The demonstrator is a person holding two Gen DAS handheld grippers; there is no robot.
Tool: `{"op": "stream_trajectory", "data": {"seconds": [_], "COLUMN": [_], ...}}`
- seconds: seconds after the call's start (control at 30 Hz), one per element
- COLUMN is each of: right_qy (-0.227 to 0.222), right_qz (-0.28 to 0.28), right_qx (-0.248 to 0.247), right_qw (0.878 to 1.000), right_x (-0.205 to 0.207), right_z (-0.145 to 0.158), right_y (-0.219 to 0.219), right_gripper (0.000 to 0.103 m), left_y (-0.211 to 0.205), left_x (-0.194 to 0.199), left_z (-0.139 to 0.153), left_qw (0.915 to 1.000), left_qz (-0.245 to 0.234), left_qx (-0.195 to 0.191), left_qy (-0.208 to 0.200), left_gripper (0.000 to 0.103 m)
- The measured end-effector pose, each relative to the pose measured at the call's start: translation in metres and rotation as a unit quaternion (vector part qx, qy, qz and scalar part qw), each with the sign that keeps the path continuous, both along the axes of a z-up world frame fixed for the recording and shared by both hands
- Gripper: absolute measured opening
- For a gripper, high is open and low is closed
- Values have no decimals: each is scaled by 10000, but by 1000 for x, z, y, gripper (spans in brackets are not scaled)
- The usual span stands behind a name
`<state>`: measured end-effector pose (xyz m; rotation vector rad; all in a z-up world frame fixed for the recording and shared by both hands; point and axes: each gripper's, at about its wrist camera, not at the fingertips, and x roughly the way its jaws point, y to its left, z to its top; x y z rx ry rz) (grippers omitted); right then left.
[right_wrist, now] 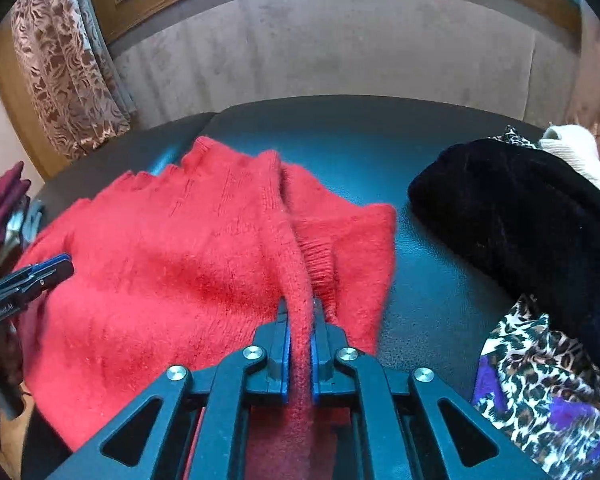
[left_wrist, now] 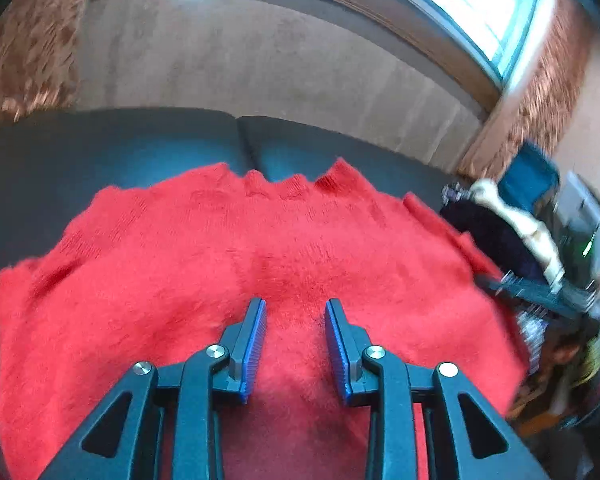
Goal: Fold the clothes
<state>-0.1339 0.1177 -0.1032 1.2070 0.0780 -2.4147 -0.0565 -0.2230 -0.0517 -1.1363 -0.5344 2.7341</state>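
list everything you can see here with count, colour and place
sweater: 1, red, spread on the dark surface
dark surface: 1, black, under the clothes
velvet garment: 1, black, right of the sweater
leopard-print cloth: 1, tan, black and purple, near right
cream garment: 1, behind the velvet
curtain: brown patterned, far left
left gripper: open over the sweater
right gripper: shut on a sweater fold
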Motion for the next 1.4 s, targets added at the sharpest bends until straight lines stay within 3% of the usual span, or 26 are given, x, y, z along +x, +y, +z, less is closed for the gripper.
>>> {"op": "stream_trajectory", "data": {"seconds": [0.07,0.13,0.27,0.33,0.4,0.47,0.6,0.7,0.73,0.83,0.93,1.0,1.13,1.23,1.27,1.33,1.4], "right_qy": [-50,181,960,1121,1128,1017,664,371,237,153,167,197,181,169,167,175,185], "right_qz": [-34,-138,50,362,681,936,943,740,682,579,621,651,660,680,682,681,682], "right_qx": [-36,207,412,360,353,378,498,634,606,2,-27,7,-24,56,81,116,124], "right_qw": [10000,9995,9945,9924,9907,9897,9921,9945,9956,9982,9979,9977,9977,9975,9975,9975,9974], "right_x": [1,3,13,14,13,4,-24,-42,-46,-51,-47,-45,-49,-53,-54,-54,-54], "right_z": [5,17,54,62,63,55,27,0,-9,-20,-21,-22,-25,-30,-31,-32,-33], "right_y": [4,1,-17,-36,-57,-83,-110,-105,-99,-78,-76,-76,-73,-75,-76,-76,-76], "right_gripper": [14,40,49,67,73,73,76,80,88,95,98,99,101,103,103,103,103], "left_y": [-18,-42,-95,-114,-124,-123,-111,-99,-98,-104,-111,-109,-98,-81,-78,-80,-88], "left_x": [25,52,104,124,138,146,152,152,152,150,138,124,111,130,137,146,154], "left_z": [14,22,23,17,11,3,-10,-18,-19,-14,-12,-19,-42,-37,-37,-39,-38], "left_qw": [9992,9974,9916,9904,9910,9929,9955,9960,9951,9876,9826,9845,9667,9698,9722,9794,9834], "left_qz": [297,609,1258,1368,1319,1113,689,416,383,449,478,285,-549,-1173,-1222,-1054,-844], "left_qx": [-74,-95,-90,37,210,426,653,775,898,1494,1760,1724,2410,1945,1708,1219,1020], "left_qy": [250,378,299,194,125,62,-81,-170,-141,192,358,139,-670,-894,-1036,-1215,-1243], "left_gripper": [31,33,36,36,36,37,37,35,35,36,40,40,37,30,21,10,9]}}
